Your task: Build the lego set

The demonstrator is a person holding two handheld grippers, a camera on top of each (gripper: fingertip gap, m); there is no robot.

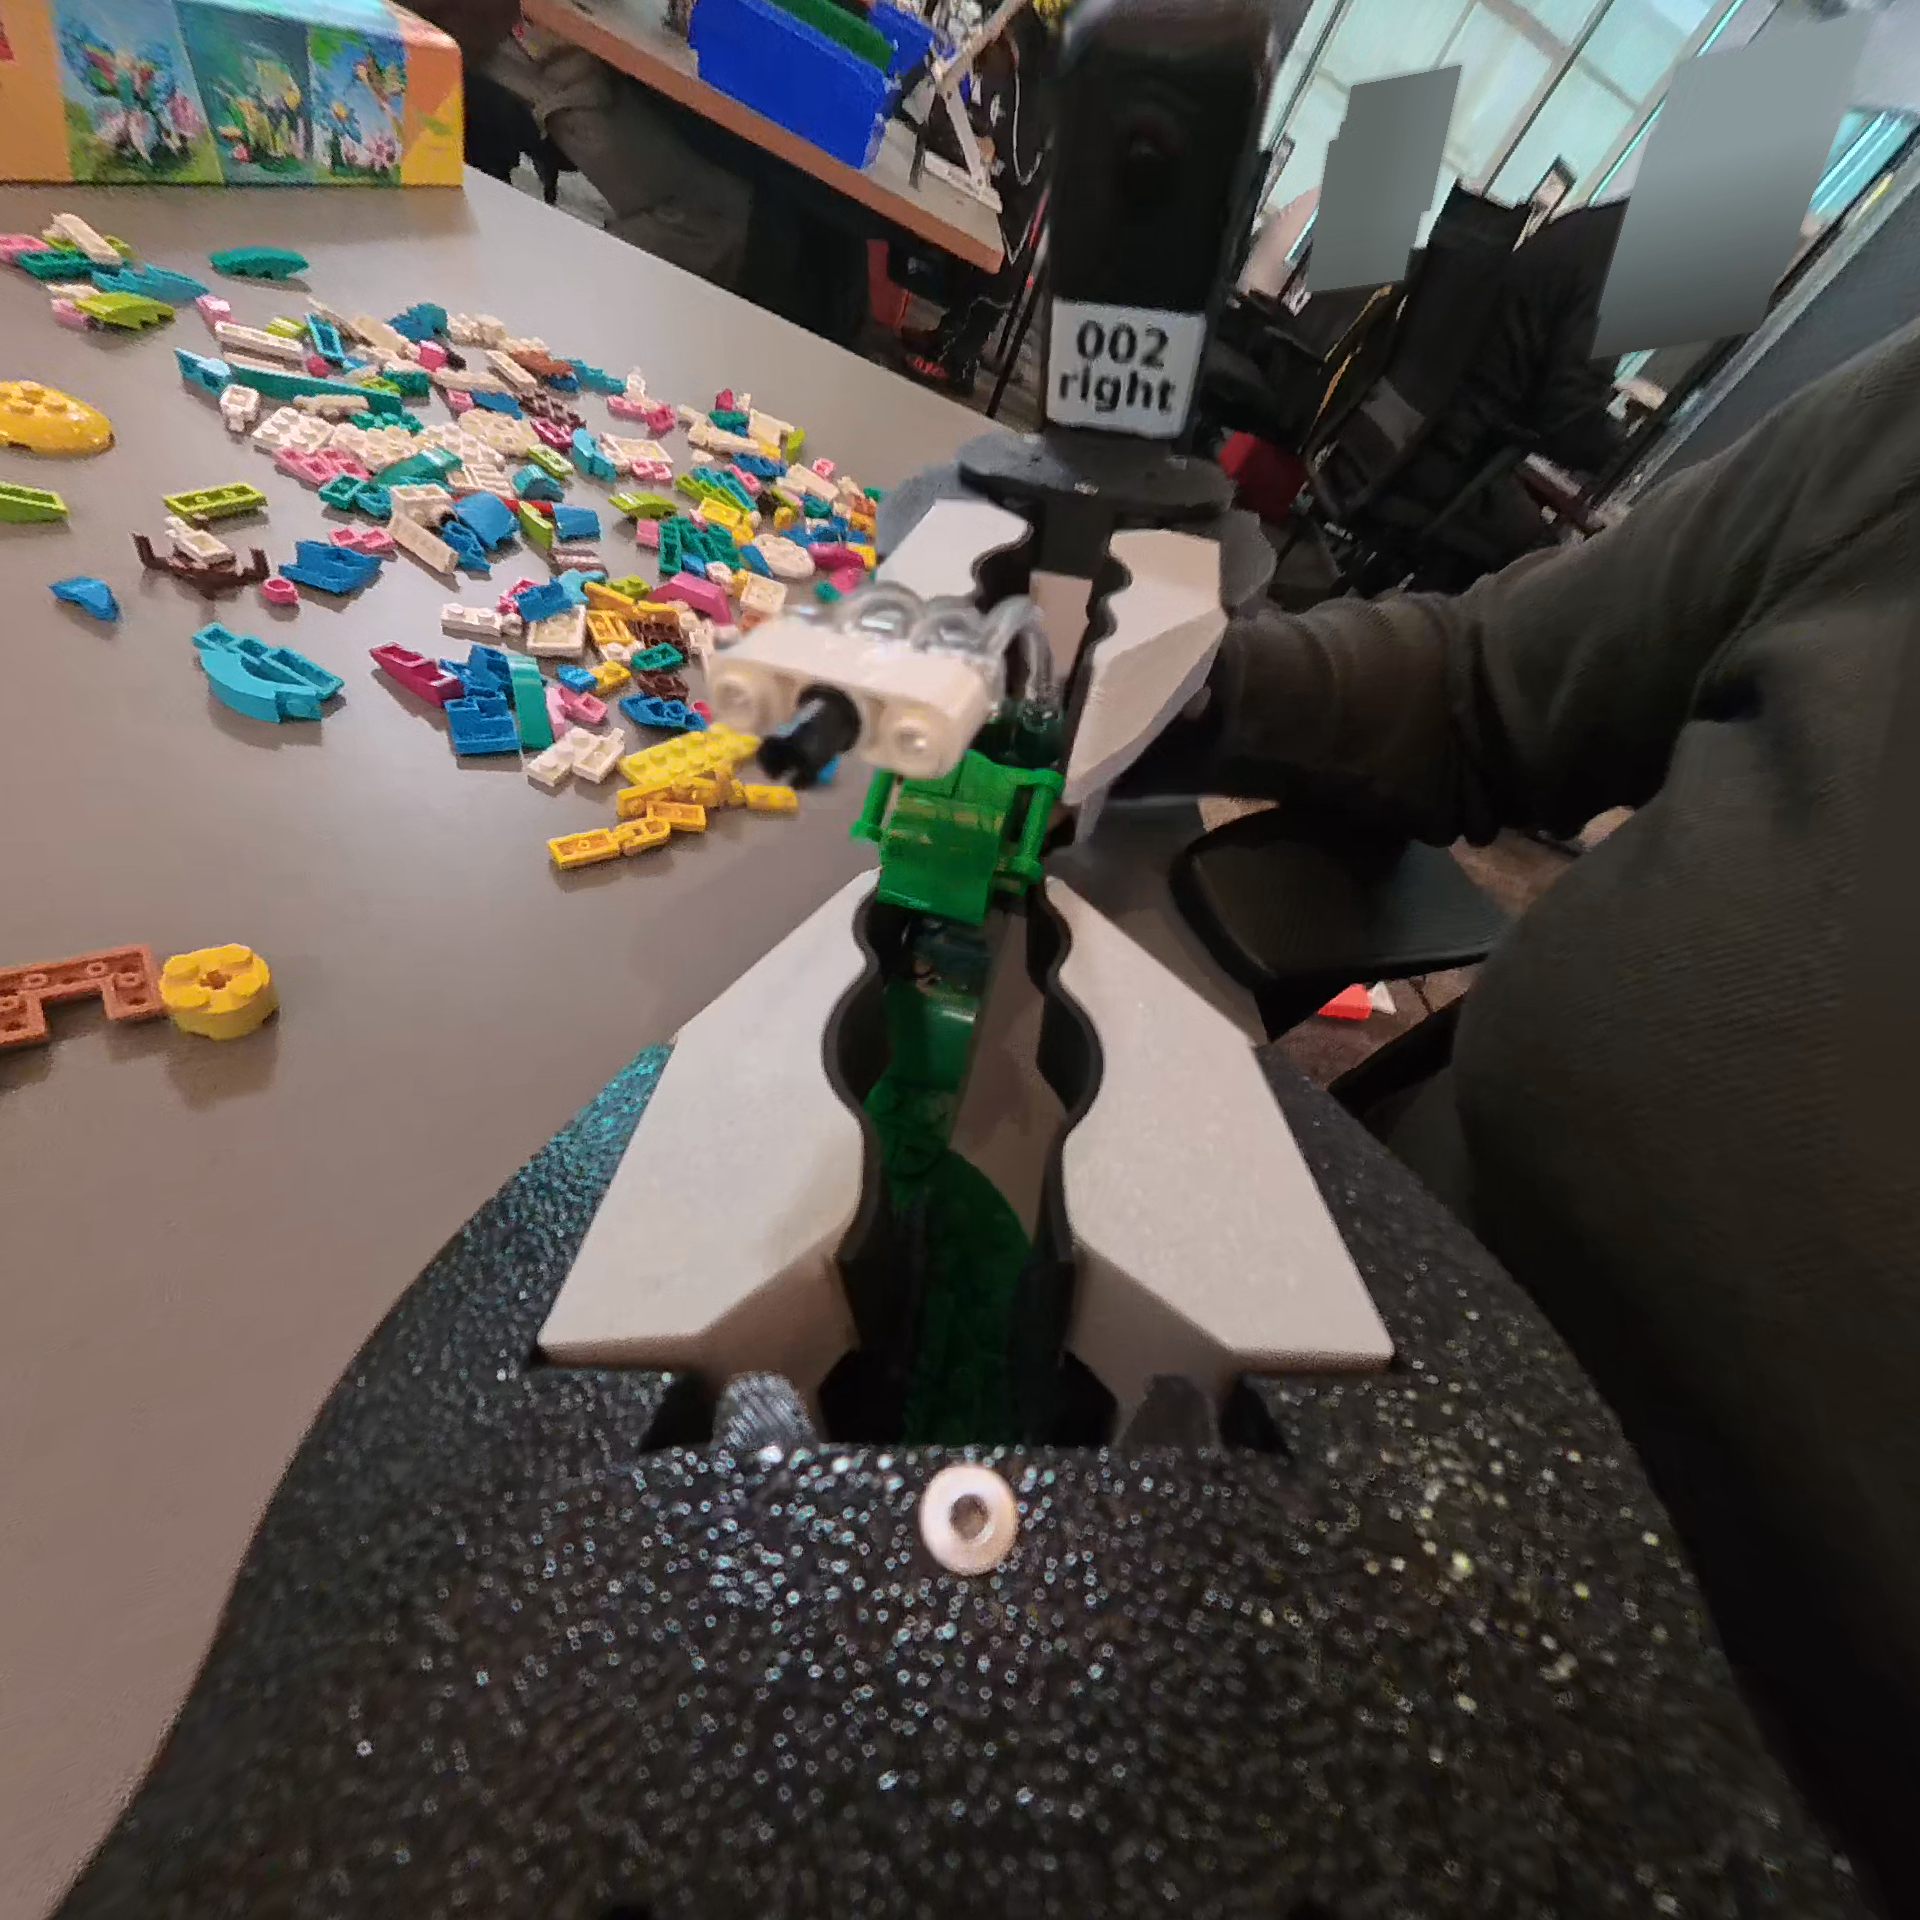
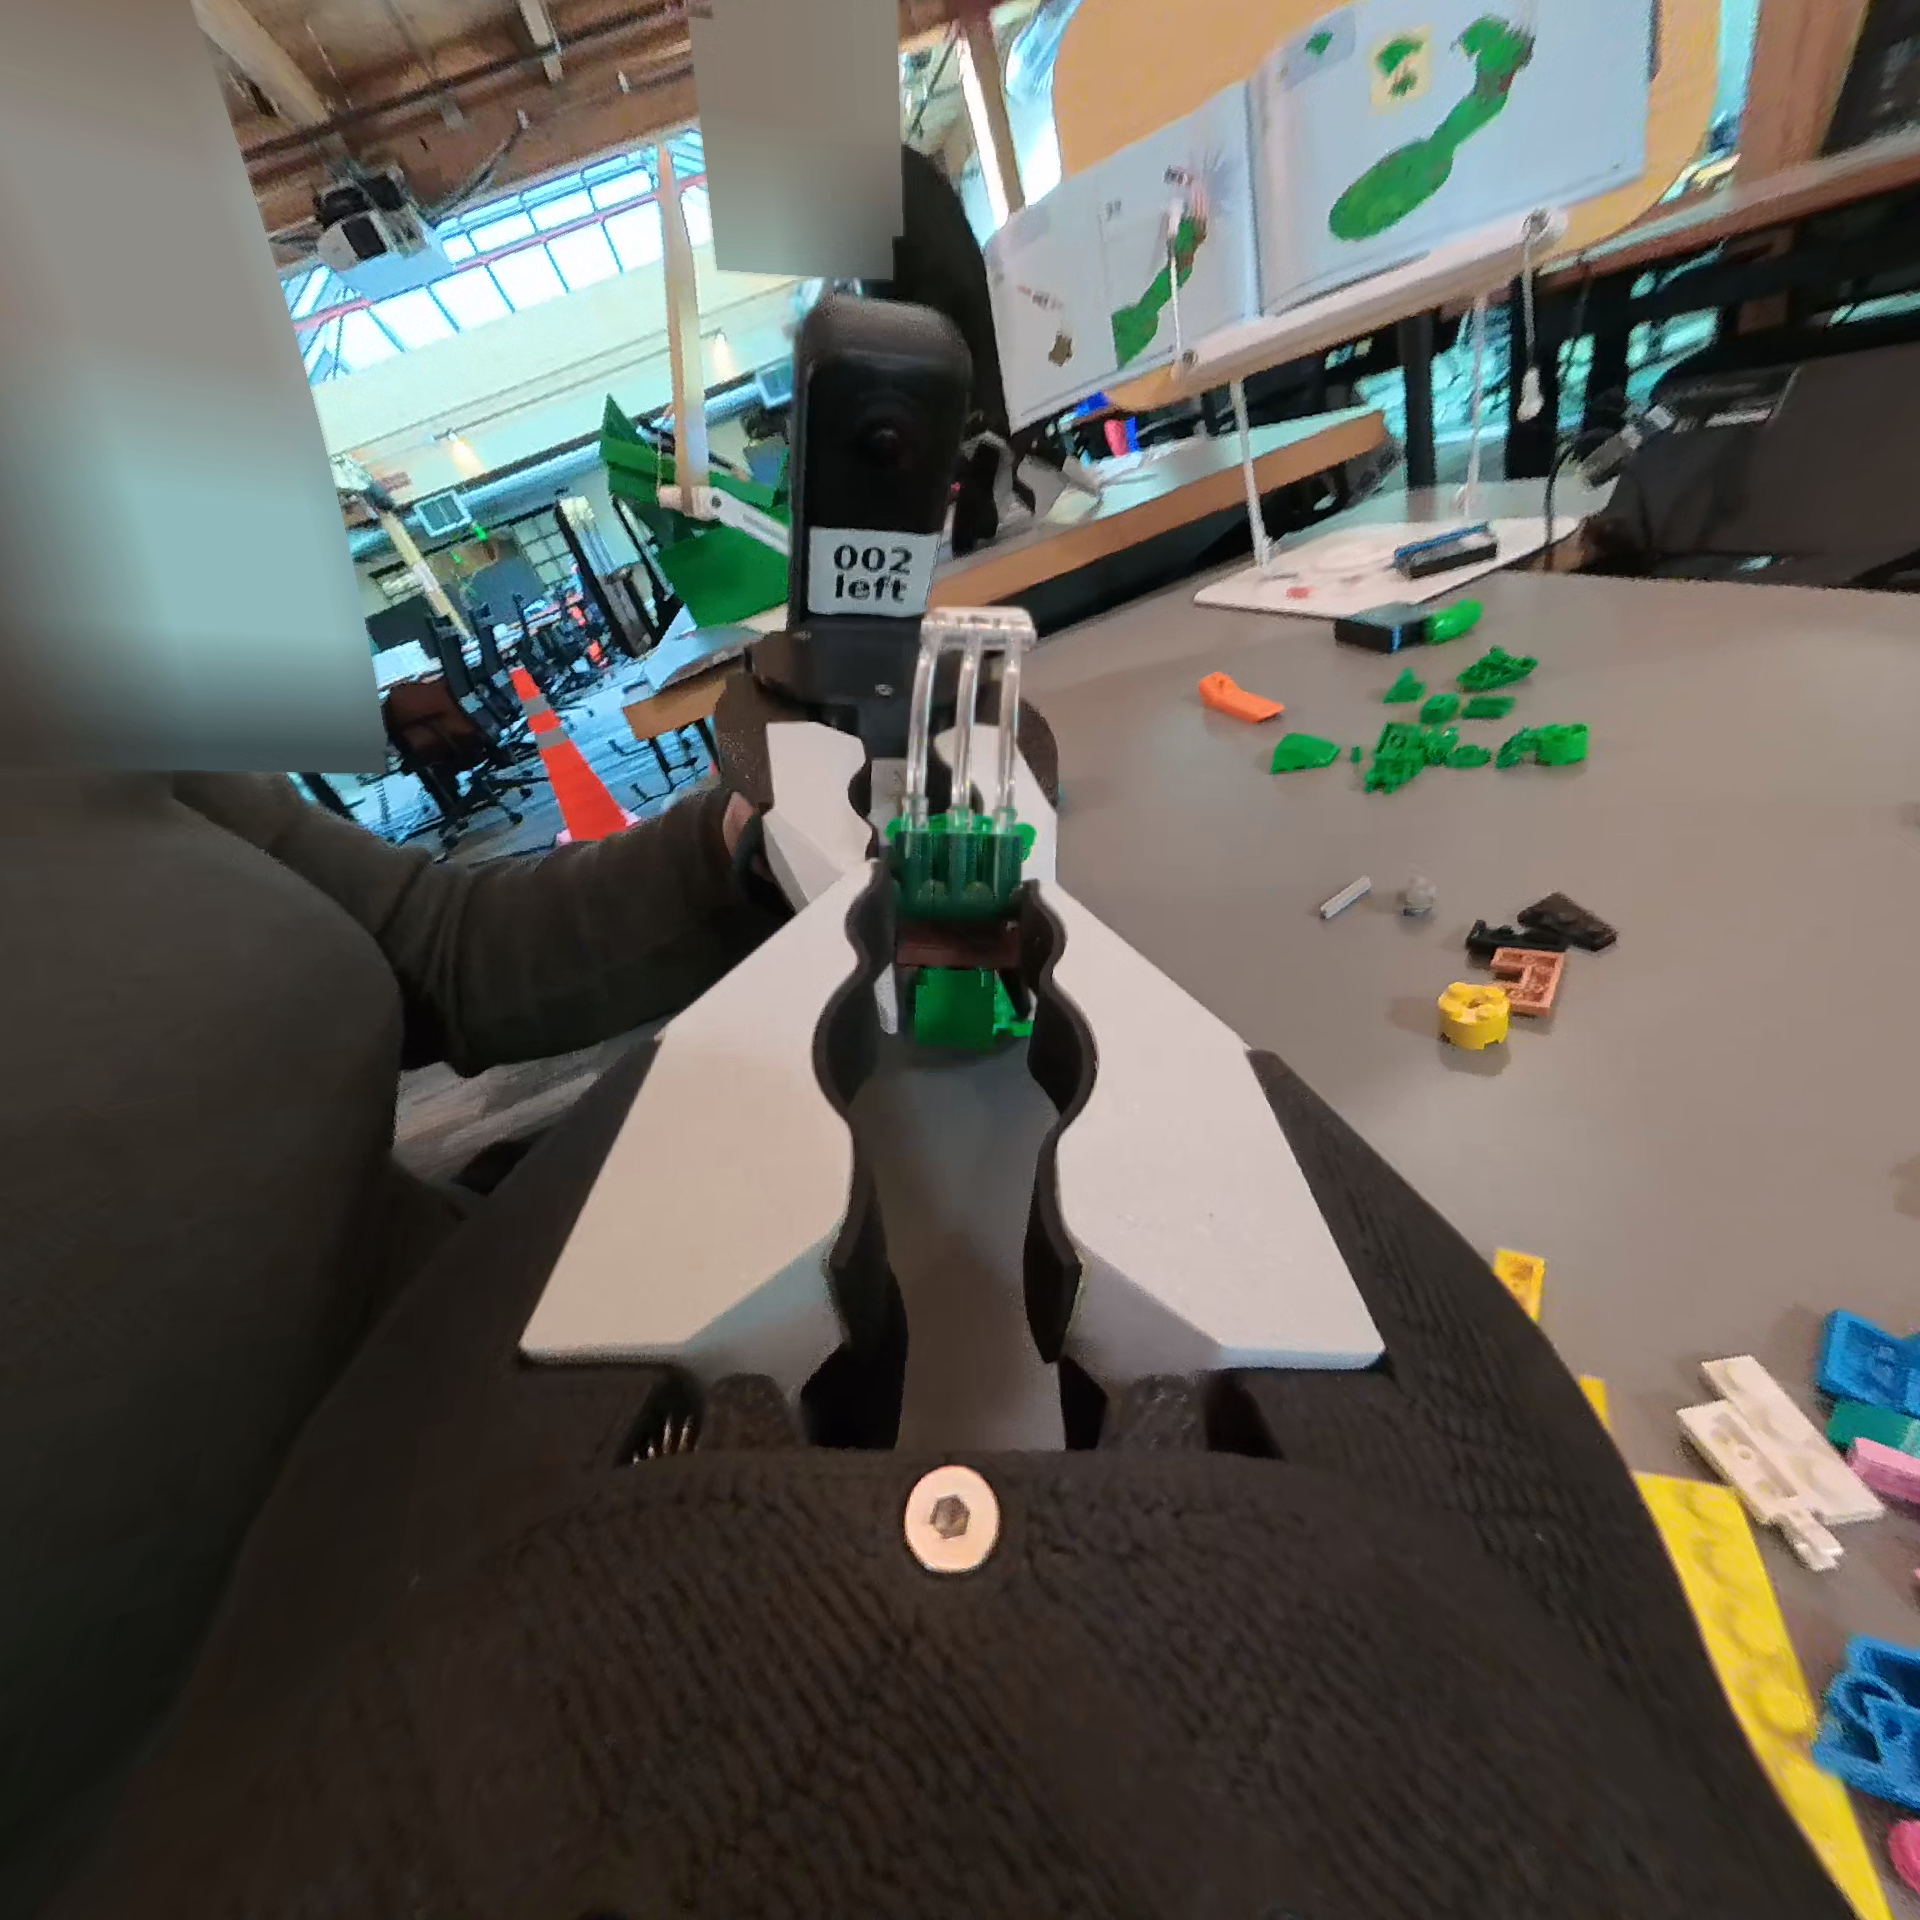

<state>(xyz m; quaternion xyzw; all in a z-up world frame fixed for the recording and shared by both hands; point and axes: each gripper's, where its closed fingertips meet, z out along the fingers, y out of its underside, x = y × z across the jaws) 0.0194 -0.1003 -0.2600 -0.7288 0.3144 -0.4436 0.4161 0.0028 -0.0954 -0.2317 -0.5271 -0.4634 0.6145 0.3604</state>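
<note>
Green stalk is clamped in the left tongs, right tongs pinch its top; I think the clear-and-white piece needs pressing on next.

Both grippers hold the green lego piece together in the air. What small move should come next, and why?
Probably press the two halves gently together along their axis. The left gripper is shut on the green stem assembly; the right gripper clamps its upper part, with the white brick and clear bars, so seating seems unfinished.

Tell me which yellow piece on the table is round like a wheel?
The yellow round brick beside the brown angled plate. It is thick with a hole in its middle; the other yellow pieces are flat plates.
</note>
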